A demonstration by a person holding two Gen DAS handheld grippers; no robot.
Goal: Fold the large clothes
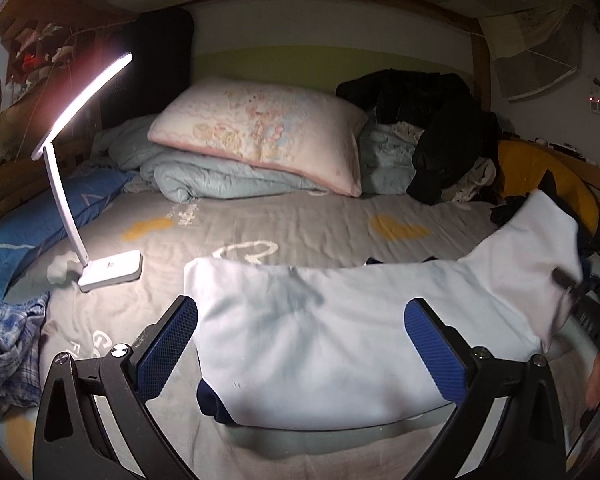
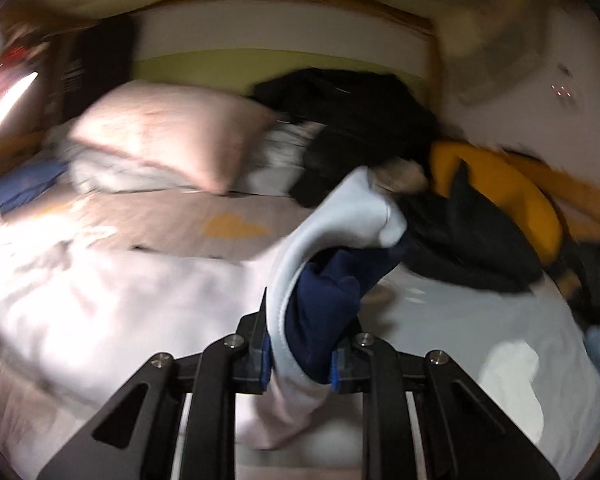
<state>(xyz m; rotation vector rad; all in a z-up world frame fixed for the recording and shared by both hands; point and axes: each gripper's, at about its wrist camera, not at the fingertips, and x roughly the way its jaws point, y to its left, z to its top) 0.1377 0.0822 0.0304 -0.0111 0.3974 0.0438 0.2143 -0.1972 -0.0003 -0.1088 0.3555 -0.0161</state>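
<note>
A large white garment with navy trim [image 1: 320, 336] lies spread on the grey bed sheet [image 1: 300, 224]. My left gripper [image 1: 300, 344] is open, its blue pads [image 1: 168, 344] wide apart above the garment's near part. My right gripper [image 2: 302, 360] is shut on a white and navy sleeve [image 2: 320, 272] of the garment and holds it lifted off the bed. In the left wrist view the lifted sleeve [image 1: 540, 240] rises at the right, with the right gripper [image 1: 580, 296] dark and blurred behind it. The right wrist view is motion-blurred.
A lit white desk lamp [image 1: 108, 268] stands on the sheet at the left. A pink pillow [image 1: 260, 128] on a pale quilt and a black clothes pile [image 1: 432, 120] lie at the back. A plaid cloth [image 1: 8, 344] lies near left, a yellow item [image 1: 540, 176] at right.
</note>
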